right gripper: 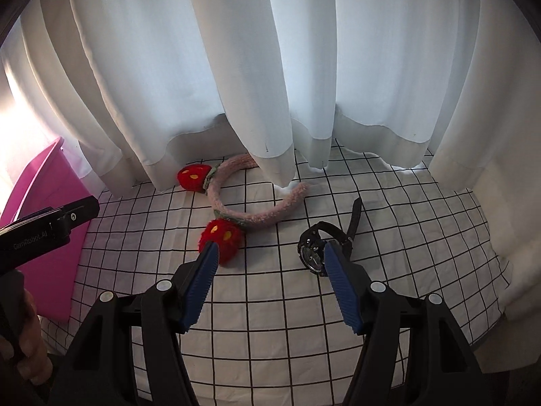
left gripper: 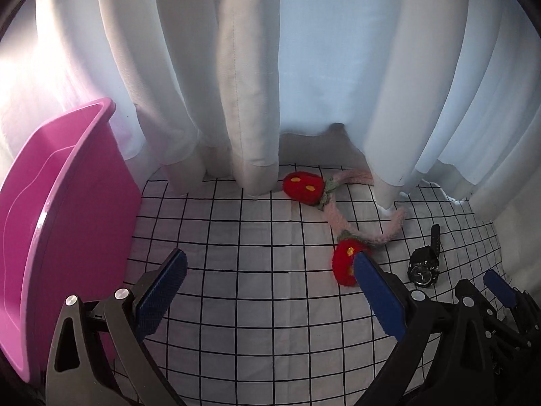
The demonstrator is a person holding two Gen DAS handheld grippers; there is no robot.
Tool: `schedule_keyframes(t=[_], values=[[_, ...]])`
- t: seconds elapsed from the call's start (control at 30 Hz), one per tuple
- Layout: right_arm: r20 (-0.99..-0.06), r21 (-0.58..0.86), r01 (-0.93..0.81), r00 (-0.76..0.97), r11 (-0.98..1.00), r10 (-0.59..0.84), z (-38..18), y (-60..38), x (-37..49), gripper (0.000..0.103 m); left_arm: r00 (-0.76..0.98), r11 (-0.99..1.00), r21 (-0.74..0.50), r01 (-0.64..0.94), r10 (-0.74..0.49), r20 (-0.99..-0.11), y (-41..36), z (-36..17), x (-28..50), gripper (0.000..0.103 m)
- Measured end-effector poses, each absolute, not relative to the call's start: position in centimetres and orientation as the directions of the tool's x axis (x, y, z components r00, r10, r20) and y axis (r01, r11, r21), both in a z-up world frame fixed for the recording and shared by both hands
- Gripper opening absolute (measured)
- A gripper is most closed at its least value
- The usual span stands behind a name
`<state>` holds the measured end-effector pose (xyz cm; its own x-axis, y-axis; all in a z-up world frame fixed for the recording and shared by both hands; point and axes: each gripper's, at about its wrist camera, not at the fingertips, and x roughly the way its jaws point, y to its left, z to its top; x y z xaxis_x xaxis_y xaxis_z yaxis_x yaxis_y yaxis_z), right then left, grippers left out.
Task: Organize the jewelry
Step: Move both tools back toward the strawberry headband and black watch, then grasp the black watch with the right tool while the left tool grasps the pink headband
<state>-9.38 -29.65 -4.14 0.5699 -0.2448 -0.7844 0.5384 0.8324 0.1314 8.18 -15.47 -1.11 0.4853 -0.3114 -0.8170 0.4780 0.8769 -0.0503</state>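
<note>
Behind everything you face a white curtain (right gripper: 270,67) whose hems brush the checked cloth (left gripper: 257,291), a white sheet ruled in black squares; whether a desk or a bed lies under it, you cannot tell.

At your left stands the pink bin (left gripper: 61,223). Your left wrist view looks into its open interior and along its rim, while the right wrist view catches only a slab of its outer wall (right gripper: 50,209).

The fuzzy pink headband (right gripper: 236,199) lies on the cloth near the curtain, one end tucked under a hem, with two red plush strawberries (right gripper: 223,237) attached. Your right view shows the whole curve; the left shows it foreshortened (left gripper: 341,216).

Just right of the headband lies the black wristwatch (right gripper: 318,247), dial up and strap trailing away.

Your left hand-held gripper (left gripper: 270,277) hovers over bare cloth, spread wide and holding nothing. Your right hand-held gripper (right gripper: 270,257) is also spread wide and empty, one tip in front of the near strawberry, the other in front of the watch.

Only the right view shows the body of your left tool (right gripper: 44,230), printed with small pale lettering that seems to read "GenRobot.AI", though it is blurred.
</note>
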Motion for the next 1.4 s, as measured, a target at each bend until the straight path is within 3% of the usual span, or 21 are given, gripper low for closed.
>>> schedule_keyframes(t=[0.87, 1.4], values=[[-0.872, 0.107, 0.578, 0.445, 0.809, -0.202, -13.9, -36.2, -7.2, 0.062, 0.393, 0.829, 0.010, 0.559, -0.254, -0.884, -25.5, -11.6, 10.6, 0.097], [-0.892, 0.092, 0.583, 0.408, 0.807, -0.194, -16.6, -37.1, -5.7, 0.065, 0.298, 0.855, -0.075, 0.513, -0.260, -0.918, -28.0, -14.4, 12.8, 0.097]])
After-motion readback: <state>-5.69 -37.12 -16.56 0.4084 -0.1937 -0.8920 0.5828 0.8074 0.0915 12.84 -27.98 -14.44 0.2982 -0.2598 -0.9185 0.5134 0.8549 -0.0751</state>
